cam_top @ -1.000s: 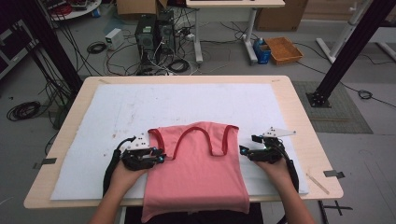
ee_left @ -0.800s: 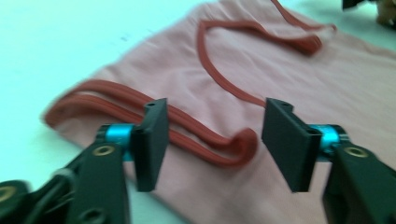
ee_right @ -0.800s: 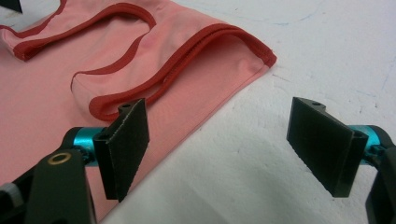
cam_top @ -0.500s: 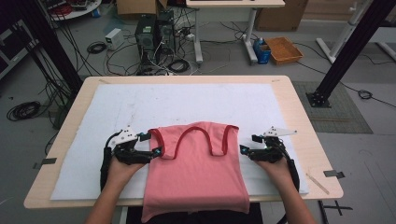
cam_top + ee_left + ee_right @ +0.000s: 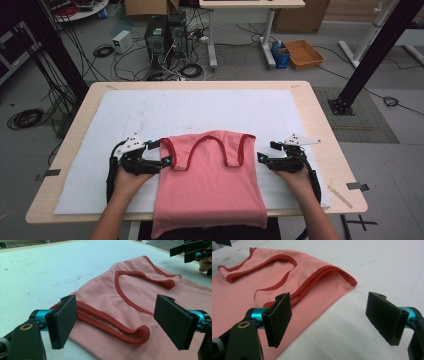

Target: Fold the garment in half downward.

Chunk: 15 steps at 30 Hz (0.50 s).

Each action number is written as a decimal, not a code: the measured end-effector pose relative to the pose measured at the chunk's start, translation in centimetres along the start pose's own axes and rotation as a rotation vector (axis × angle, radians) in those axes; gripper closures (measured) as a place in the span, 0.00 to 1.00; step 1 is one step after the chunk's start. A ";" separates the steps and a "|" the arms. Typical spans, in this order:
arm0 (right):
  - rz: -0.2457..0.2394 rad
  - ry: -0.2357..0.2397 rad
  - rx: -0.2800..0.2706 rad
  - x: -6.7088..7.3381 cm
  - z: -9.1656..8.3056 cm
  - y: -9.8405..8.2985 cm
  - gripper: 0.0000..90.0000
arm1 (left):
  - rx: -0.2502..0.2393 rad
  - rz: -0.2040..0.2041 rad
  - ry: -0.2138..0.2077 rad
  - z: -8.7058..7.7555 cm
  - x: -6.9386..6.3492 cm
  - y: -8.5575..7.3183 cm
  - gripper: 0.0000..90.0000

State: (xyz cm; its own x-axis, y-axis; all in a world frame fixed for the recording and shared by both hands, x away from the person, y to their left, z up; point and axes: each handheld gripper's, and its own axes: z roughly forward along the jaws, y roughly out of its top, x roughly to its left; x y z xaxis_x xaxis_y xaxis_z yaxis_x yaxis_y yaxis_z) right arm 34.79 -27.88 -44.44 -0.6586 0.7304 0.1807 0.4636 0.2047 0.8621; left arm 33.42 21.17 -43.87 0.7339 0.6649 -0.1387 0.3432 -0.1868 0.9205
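Since a second ago, left gripper point(image 5: 161, 158) has let go of the pink tank top point(image 5: 210, 185): its jaws have just been opening and now stand wide, the left edge of the garment lying slack between them, pads not pressing. Cloth on that side has dropped back flat; the hand has barely shifted. Right gripper point(image 5: 260, 158) sits where it was

Nearest, in the high view: both forearms come in from the bottom edge, and the top's hem hangs over the near table edge

Left gripper view: red-trimmed armhole edge point(image 5: 110, 322) lies between the two black pads, doubled over in a loop, touching neither pad as far as can be told

Right gripper view: jaws wide apart, nothing gripped; the top's right edge runs under the left-hand pad, and bare white mat point(image 5: 362, 277) lies between the pads

Middle: top lies flat on the white mat, neckline and straps pointing away from the person, a gripper just beside each side

Farther: wooden table point(image 5: 320, 115) rim around the mat; beyond it, floor with computer towers point(image 5: 165, 32), tangled cables and an orange tray point(image 5: 303, 53)
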 end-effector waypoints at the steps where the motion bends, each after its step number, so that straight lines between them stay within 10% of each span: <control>1: 0.004 0.000 0.000 0.0 -0.1 0.0 0.23 | 0.000 0.001 0.007 0.0 0.0 0.0 0.22; 15: -0.015 -0.031 0.017 -0.7 0.3 0.9 0.23 | 0.060 -0.051 0.094 1.3 2.9 0.5 0.22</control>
State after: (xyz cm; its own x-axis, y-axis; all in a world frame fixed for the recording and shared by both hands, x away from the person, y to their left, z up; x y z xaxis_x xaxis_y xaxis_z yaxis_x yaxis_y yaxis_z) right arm 35.83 -27.97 -43.98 -0.6470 0.7469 0.1534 0.4641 0.2262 0.8564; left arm 36.49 22.13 -44.32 0.6573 0.7392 -0.1467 0.4152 -0.1927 0.8891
